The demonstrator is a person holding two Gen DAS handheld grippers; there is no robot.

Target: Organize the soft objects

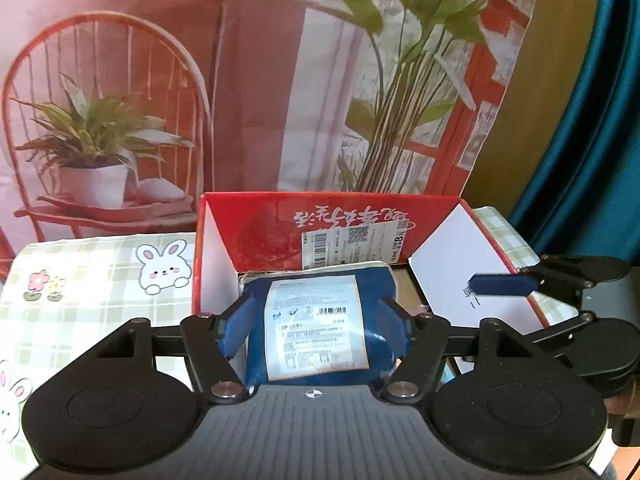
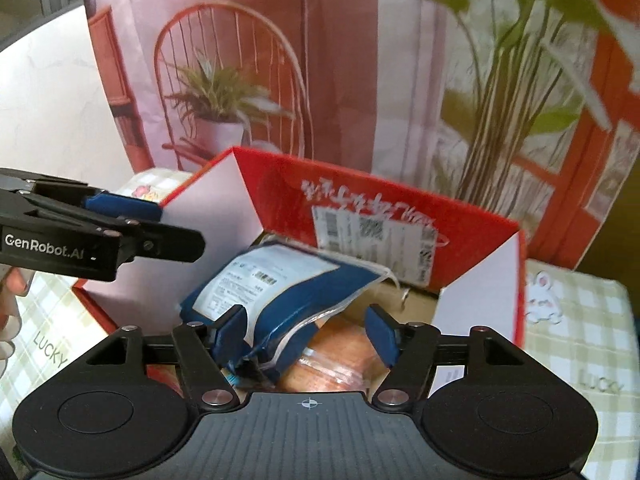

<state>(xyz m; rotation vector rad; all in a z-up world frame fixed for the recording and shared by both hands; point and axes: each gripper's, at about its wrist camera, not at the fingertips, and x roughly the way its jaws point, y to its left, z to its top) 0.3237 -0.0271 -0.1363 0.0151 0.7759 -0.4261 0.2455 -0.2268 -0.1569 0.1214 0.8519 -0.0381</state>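
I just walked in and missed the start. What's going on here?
A person with two handheld grippers is packing soft packets into a red box. The left gripper straddles a blue pouch over the box. The right gripper hovers open above an orange packet already inside.

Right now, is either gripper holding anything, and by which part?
The left gripper clamps the blue packet by its two sides, over the red box. The right gripper is open, holding nothing.
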